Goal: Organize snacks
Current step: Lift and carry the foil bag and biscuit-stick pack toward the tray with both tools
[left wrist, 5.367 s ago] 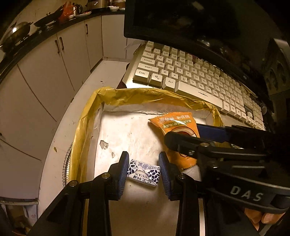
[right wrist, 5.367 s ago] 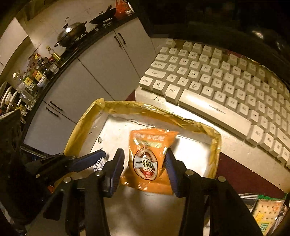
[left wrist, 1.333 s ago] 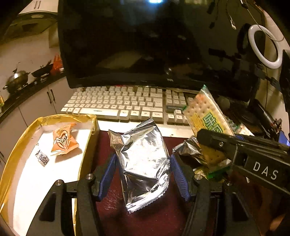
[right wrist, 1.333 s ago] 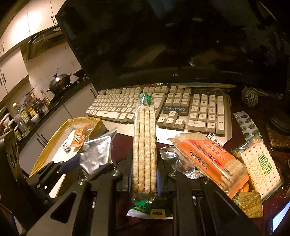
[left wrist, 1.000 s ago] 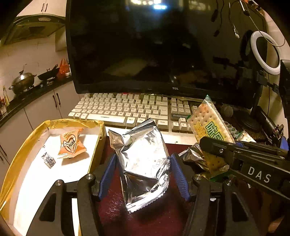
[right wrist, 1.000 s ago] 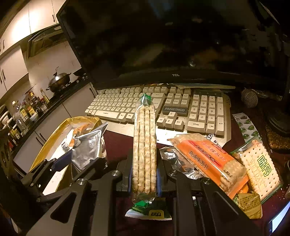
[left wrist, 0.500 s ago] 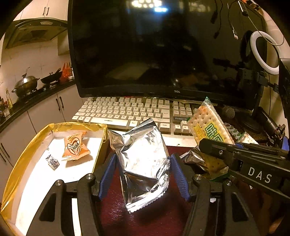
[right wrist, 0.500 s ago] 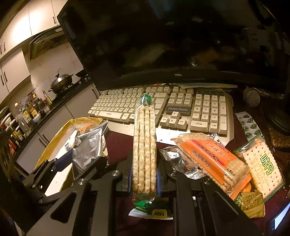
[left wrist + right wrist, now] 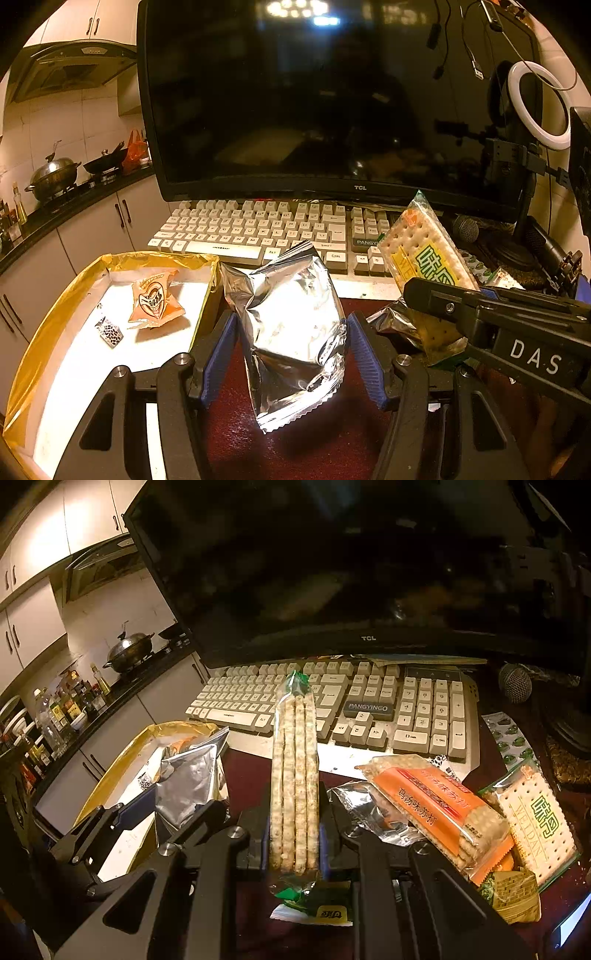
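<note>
My left gripper [image 9: 291, 358] is shut on a silver foil bag [image 9: 291, 332], held upright above the dark red table; its blue pads press both sides. The same foil bag [image 9: 188, 786] shows at the left in the right wrist view. My right gripper [image 9: 293, 840] is shut on a cracker pack [image 9: 294, 775], a clear sleeve held on edge and pointing at the keyboard. The cracker pack [image 9: 424, 254] also shows from its flat face in the left wrist view. A gold-rimmed tray [image 9: 48, 325] at the left holds an orange packet [image 9: 155, 302] and a small spotted candy [image 9: 109, 332].
A beige keyboard [image 9: 369, 709] and a dark monitor [image 9: 332, 103] stand behind. At the right lie an orange cracker pack [image 9: 436, 808], a green-lettered cracker pack [image 9: 539, 819], a crumpled foil wrapper [image 9: 365, 808] and a pill blister [image 9: 508, 738]. Kitchen cabinets [image 9: 92, 232] are at the left.
Both grippers keep their hold and barely move over the last second. Several seconds ago they were open over the tray at the candy and the orange packet.
</note>
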